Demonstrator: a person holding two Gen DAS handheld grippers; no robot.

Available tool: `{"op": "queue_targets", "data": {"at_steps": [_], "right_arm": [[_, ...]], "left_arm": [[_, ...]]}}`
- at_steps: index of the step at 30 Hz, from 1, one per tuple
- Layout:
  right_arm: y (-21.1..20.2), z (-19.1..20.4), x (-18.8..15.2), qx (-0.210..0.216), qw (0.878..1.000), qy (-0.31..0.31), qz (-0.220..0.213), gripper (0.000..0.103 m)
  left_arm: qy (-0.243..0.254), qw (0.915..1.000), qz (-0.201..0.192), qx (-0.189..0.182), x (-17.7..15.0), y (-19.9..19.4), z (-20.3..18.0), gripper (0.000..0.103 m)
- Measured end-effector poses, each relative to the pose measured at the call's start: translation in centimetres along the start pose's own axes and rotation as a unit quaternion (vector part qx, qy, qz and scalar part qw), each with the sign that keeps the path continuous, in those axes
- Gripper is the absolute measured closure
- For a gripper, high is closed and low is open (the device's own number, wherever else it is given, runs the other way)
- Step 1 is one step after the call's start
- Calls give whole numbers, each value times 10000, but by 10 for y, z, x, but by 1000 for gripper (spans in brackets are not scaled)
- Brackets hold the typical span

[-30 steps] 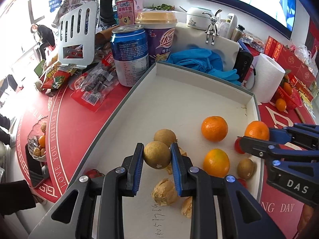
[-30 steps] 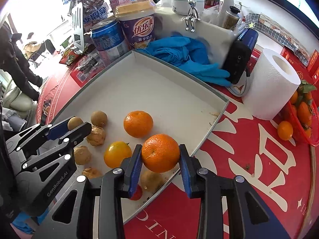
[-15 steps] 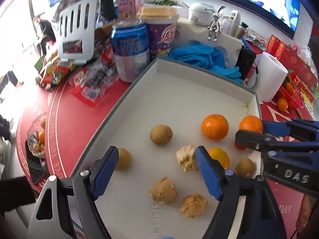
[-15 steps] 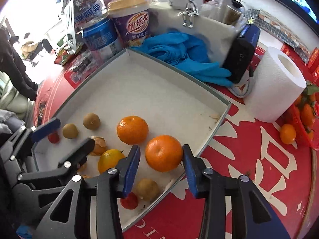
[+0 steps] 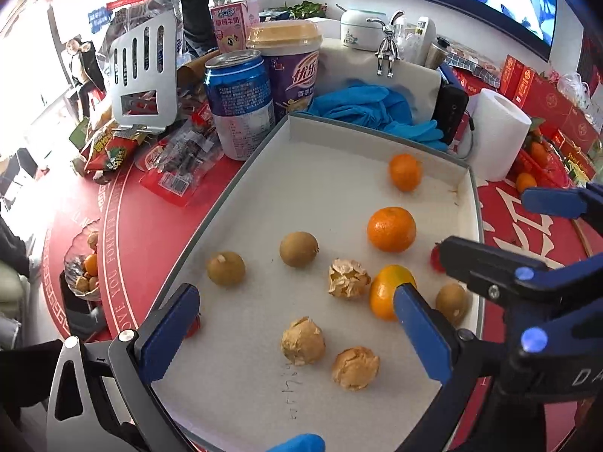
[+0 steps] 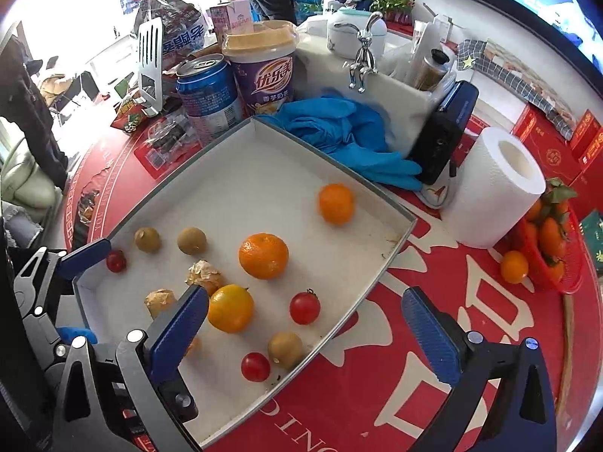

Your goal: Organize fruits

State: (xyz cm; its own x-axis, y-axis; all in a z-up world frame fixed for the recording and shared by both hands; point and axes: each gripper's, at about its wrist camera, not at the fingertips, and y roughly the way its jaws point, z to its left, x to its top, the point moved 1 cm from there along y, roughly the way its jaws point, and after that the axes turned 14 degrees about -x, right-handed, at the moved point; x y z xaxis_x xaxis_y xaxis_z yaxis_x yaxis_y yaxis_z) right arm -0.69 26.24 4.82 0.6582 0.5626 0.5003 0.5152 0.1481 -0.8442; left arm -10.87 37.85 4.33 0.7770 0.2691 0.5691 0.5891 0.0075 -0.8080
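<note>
A white tray [image 5: 339, 143] [image 6: 241, 173] holds loose fruit. In it lie two oranges [image 5: 392, 229] [image 5: 404, 171], a yellow-orange citrus [image 5: 384, 293], brown longans [image 5: 225, 267] [image 5: 298, 248], papery husked fruits [image 5: 302, 341] and cherry tomatoes [image 6: 304, 307]. My left gripper [image 5: 297, 324] is open and empty above the tray's near end. My right gripper [image 6: 305, 324] is open and empty over the tray's right near edge. The far orange [image 6: 336, 203] lies near the tray's back right wall.
A blue can [image 5: 239, 105], a purple cup [image 5: 290, 71], blue gloves [image 5: 377, 109], a paper roll [image 5: 497, 132] and snack packets [image 5: 177, 158] crowd the red table behind the tray. A red basket of oranges [image 6: 546, 241] stands at the right.
Both grippers opened and drew back. The left let go of a longan, which now lies at the tray's left. The right let go of an orange, now near the back wall.
</note>
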Motion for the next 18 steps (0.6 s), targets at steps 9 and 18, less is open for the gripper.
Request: {"op": "queue_targets", "data": {"at_steps": [9,18], "right_arm": [[0,-1,-3,-6,10000,-18,34,0],[0,-1,-8,-54,9999,-68,65,0]], "left_arm": [[63,9999,23,104,-3,-3,-6,0],[185,9997,-3,151,-5,-4,-14,0]]}}
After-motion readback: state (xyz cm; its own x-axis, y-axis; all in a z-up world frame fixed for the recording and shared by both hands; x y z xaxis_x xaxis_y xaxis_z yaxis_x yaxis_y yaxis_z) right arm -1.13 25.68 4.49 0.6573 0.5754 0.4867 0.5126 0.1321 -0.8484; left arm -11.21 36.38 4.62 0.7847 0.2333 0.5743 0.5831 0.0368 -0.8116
